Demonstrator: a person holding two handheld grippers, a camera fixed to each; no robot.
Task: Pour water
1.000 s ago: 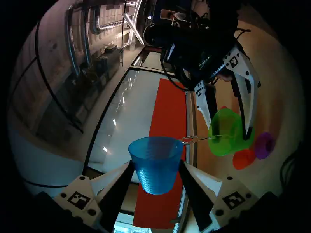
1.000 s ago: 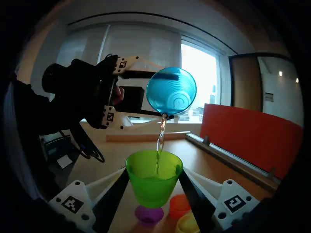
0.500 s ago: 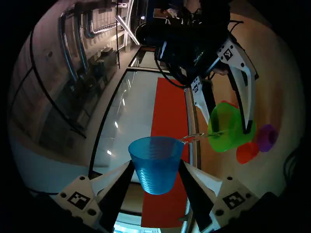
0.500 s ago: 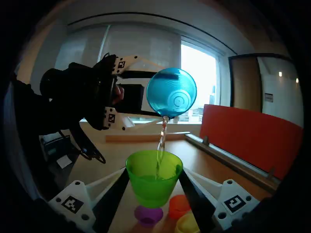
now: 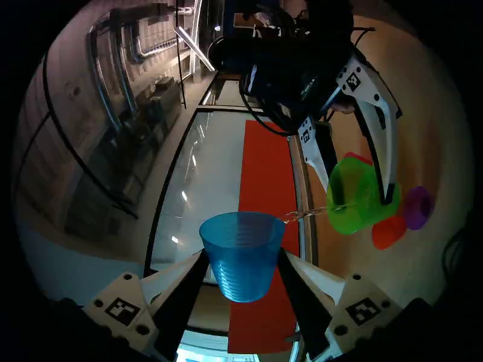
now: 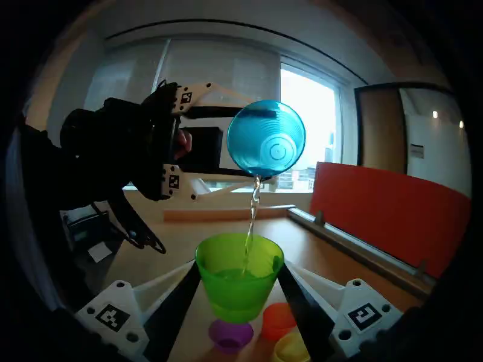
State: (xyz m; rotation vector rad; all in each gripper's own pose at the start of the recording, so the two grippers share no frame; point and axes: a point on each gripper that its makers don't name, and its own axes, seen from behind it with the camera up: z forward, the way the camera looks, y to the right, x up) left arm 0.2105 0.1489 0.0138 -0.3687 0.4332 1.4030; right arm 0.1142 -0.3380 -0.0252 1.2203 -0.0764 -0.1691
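In the left gripper view my left gripper (image 5: 243, 271) is shut on a blue cup (image 5: 243, 260), tipped on its side. A thin stream of water (image 5: 308, 212) runs from its rim into a green cup (image 5: 356, 196). In the right gripper view my right gripper (image 6: 238, 289) is shut on that green cup (image 6: 238, 280), held upright, with water pooled in its bottom. The blue cup (image 6: 266, 138) hangs above it with its mouth toward me, and the water stream (image 6: 250, 226) falls into the green one. The left gripper (image 6: 199, 142) holds it from the left.
On the wooden desk (image 6: 181, 241) below the green cup sit a purple cup (image 6: 231, 335), an orange cup (image 6: 279, 320) and a yellow cup (image 6: 290, 349). A red partition (image 6: 392, 211) runs along the desk's right edge. A window (image 6: 308, 127) lies behind.
The blue cup has tipped further and risen slightly, its mouth turning more toward the right camera. Water keeps streaming, and the level in the green cup has risen a little.
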